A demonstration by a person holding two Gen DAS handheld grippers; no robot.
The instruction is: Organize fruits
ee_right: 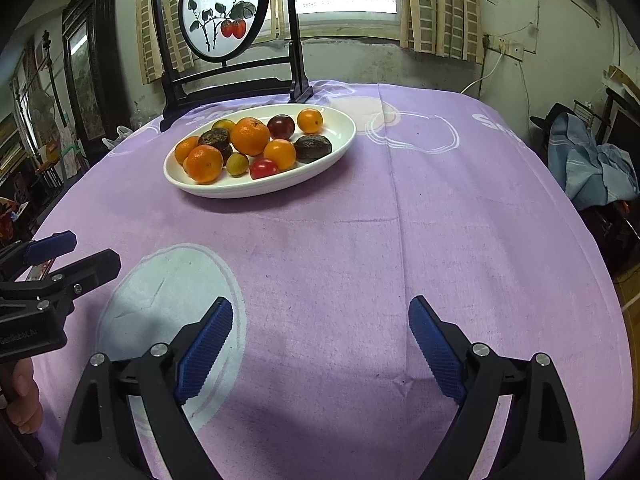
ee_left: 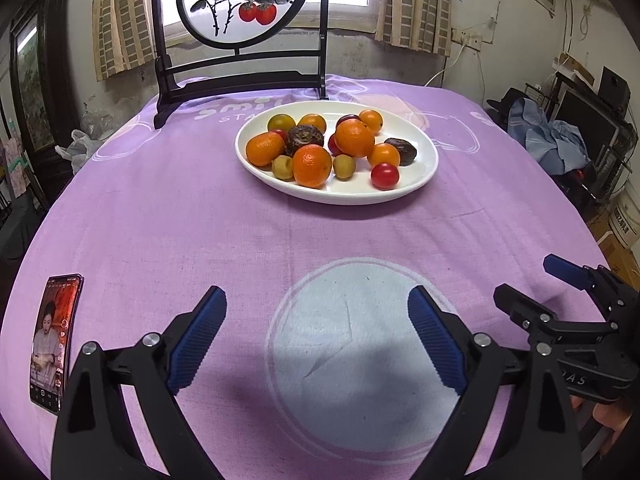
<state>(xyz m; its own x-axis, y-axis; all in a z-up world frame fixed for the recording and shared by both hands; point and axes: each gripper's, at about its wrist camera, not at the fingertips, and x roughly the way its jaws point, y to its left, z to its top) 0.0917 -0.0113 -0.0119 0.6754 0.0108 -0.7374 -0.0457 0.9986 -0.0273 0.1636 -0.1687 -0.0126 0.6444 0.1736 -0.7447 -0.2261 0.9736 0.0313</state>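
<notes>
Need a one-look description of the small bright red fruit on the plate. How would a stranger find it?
Start at the white oval plate in the middle of the purple tablecloth, in front of the round painted screen. Look at the plate's near rim, toward the right end seen from the left wrist view. The red fruit lies there by itself, glossy, smooth and smaller than the pebbly oranges beside it.

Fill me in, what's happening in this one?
A person holds two grippers over a table with a purple cloth. The left gripper and right gripper are both open and empty, hovering near the table's front edge. All the fruit, including oranges, a red tomato and dark fruits, sits piled in a white plate farther back. Nothing is picked up. A phone lies to the left.
</notes>
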